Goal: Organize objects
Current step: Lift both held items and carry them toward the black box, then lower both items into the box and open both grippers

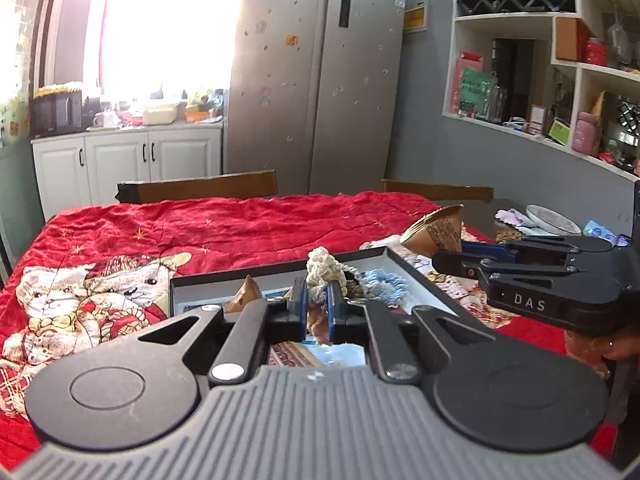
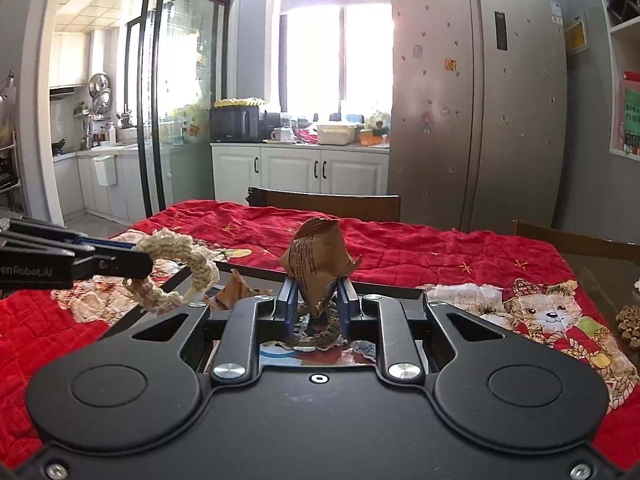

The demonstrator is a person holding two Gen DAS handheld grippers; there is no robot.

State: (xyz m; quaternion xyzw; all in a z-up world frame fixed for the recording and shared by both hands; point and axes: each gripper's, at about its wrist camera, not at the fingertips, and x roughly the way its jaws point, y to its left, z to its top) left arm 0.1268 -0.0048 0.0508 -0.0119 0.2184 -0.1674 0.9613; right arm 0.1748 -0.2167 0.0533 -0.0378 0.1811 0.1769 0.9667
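Your left gripper (image 1: pixel 317 308) has its 2 blue-padded fingers clamped on a cream braided rope ring (image 1: pixel 325 270); the ring rises above the fingertips and hangs in a loop beyond them, as the right wrist view shows (image 2: pixel 176 272). It is held above the open black box (image 1: pixel 404 270), clear of the box floor.

Your right gripper (image 2: pixel 318 300) is clamped on a brown paper packet (image 2: pixel 316 260). The packet stands upright between the 2 fingers, its pinched lower end between the pads and its crumpled top well above them. In the left wrist view the same packet (image 1: pixel 436 232) sits at the tip of your right gripper, just right of the box.

Inside the box lie a light blue braided piece (image 1: pixel 384 286) and a second brown packet (image 1: pixel 246 294). The box rests on a red quilted cloth (image 1: pixel 240 224) printed with teddy bears (image 1: pixel 80 300).
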